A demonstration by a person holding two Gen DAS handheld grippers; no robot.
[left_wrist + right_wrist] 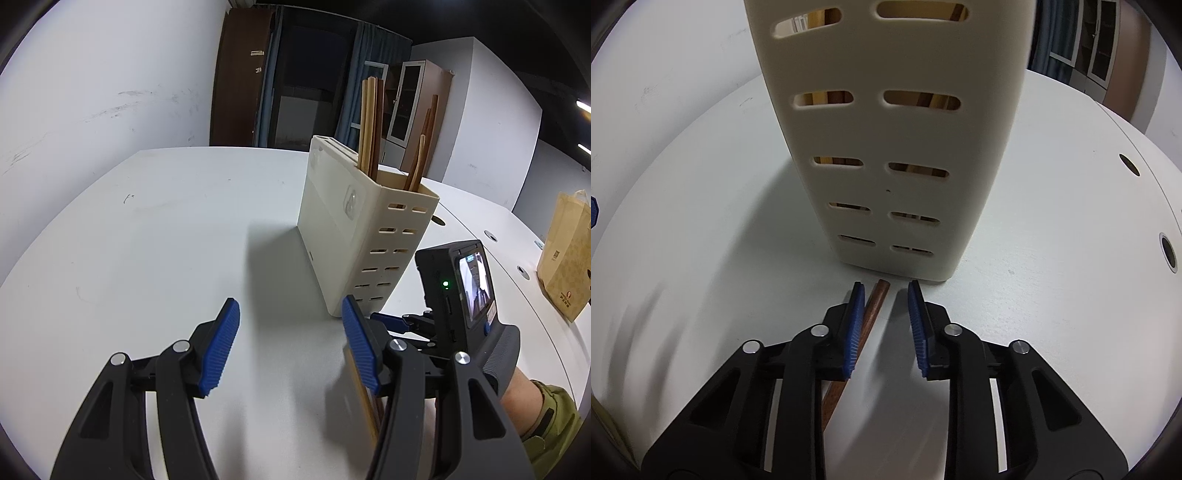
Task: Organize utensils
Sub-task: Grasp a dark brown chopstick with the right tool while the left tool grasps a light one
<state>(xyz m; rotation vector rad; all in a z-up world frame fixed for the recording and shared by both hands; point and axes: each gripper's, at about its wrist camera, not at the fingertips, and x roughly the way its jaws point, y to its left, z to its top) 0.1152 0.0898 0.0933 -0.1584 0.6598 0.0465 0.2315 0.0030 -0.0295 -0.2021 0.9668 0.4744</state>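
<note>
Chopstick (872,306), reddish-brown wood, is lying on the white table (701,229) just in front of the cream slotted utensil holder (886,147), its far tip almost touching the holder's base. Right gripper (885,325) is straddling it: the stick is lying against the left blue pad while the right pad is standing clear, so the jaws are partly closed but not yet clamping anything. Left gripper (290,347) is hovering at the near side of the holder, jaws about half open and holding nothing; nothing is sitting between its pads. In the left wrist view more wooden sticks are lying on the table behind its right finger, mostly hidden. Holder is already carrying several chopsticks (371,125) standing upright in its top compartments.

Step in hand, as I'm judging it: picking up a loose chopstick for loading into the holder. Next move is calling for the right pads to close fully on the stick, then a lift, a tilt to upright, and a drop into an open top slot. Risk: thin round stick rolling or pivoting out of a one-sided pinch.
</note>
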